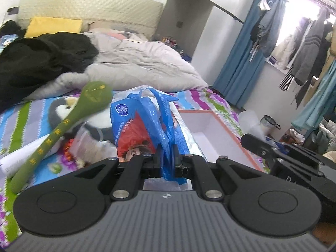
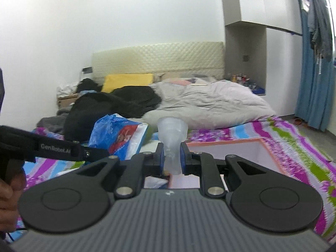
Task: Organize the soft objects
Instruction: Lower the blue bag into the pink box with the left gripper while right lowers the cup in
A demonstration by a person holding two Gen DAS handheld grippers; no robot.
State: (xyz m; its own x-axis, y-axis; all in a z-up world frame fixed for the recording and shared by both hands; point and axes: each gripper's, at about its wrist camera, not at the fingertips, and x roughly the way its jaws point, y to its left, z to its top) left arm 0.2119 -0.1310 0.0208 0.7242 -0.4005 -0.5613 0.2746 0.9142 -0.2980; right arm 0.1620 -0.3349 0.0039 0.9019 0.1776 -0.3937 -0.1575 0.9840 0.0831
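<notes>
My bed (image 2: 289, 147) wears a striped purple, green and blue sheet, its padded cream headboard (image 2: 157, 56) against the white wall (image 2: 105, 16). Blue curtains (image 1: 241, 63) frame a bright window (image 1: 302, 10) at the right.

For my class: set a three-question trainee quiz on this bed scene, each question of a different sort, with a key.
1. True or false: the left gripper has its jaws shut on the blue plastic bag.
2. What does the right gripper hold? A) a translucent plastic piece B) a yellow pillow C) a striped sock
3. Fill in: the open white box with the orange rim lies on the ______ bedsheet.

Key: 1 true; 2 A; 3 striped.
</notes>
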